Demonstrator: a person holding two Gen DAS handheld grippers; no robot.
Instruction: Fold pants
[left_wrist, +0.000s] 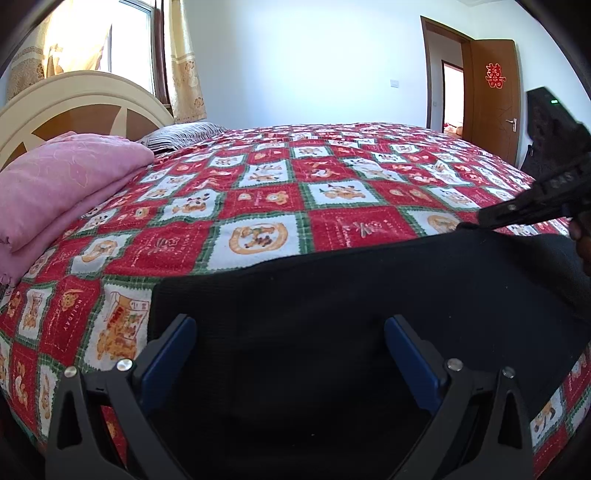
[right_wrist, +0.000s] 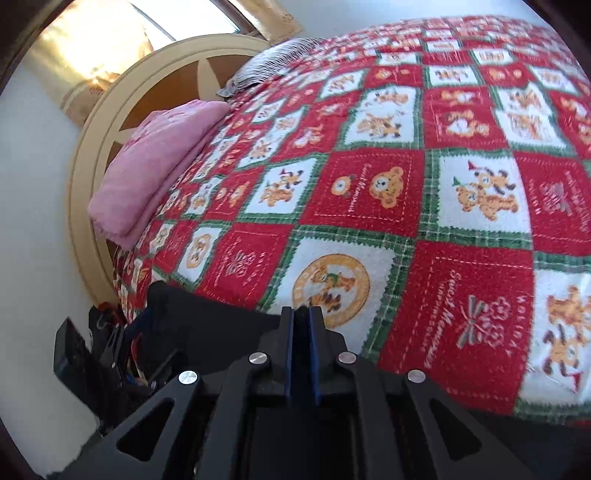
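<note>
Black pants (left_wrist: 332, 288) lie flat along the near edge of the bed, on a red, white and green patterned bedspread (left_wrist: 332, 192). My left gripper (left_wrist: 290, 326) hovers open over the pants' left part, its blue pads spread wide with only cloth below them. At the right, my right gripper (left_wrist: 484, 218) reaches the pants' far right corner. In the right wrist view, the right gripper (right_wrist: 303, 314) has its blue pads close together with a bit of black cloth pinched between them. The pants (right_wrist: 207, 325) stretch away to the left from there.
A folded pink blanket (left_wrist: 62, 184) and a striped pillow (left_wrist: 184, 134) lie at the head of the bed, against a cream and brown headboard (left_wrist: 74, 96). A brown door (left_wrist: 491, 99) stands open at the far right. The bed's near edge runs just under the pants.
</note>
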